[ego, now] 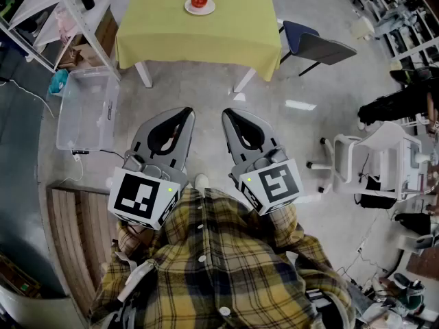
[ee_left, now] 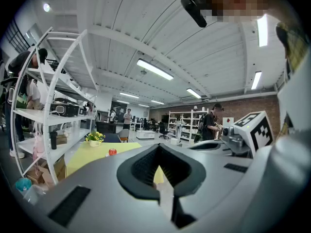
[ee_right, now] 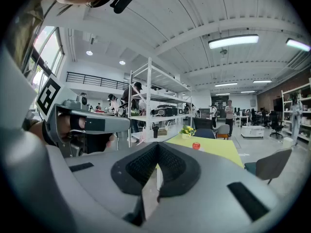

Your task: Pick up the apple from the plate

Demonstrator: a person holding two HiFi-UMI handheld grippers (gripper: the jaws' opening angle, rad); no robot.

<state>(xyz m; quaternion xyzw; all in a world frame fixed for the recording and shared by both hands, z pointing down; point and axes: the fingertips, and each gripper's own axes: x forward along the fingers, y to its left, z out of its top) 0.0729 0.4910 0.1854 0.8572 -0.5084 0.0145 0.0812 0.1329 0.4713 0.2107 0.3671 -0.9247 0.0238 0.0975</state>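
The left hand-held gripper (ego: 185, 113) has its jaws pressed together with nothing between them. In its own view the two dark pads meet at the tip and only the room shows beyond. The right hand-held gripper (ego: 227, 114) is the same: jaws closed tip to tip and empty. The two sit side by side close to the person's plaid shirt (ego: 206, 266), each with its marker cube (ego: 145, 196) at the rear. Both are held over the grey floor (ego: 206, 88) and point roughly level toward the bench (ego: 164, 36). The bench is well apart from them and draped in a yellow-green cloth (ego: 226, 26). Near its middle is a white plate (ego: 188, 8) with the red apple (ego: 199, 1) resting on it, untouched. Both gripper views show the apple as a small red spot on the cloth, with a pot of yellow flowers (ee_right: 186, 130) farther back on the same bench. A dark chair (ego: 312, 46) stands just beside the bench on the right. On the left, a clear plastic bin (ego: 86, 108) lies on the floor beneath a white shelving rack (ego: 75, 12).
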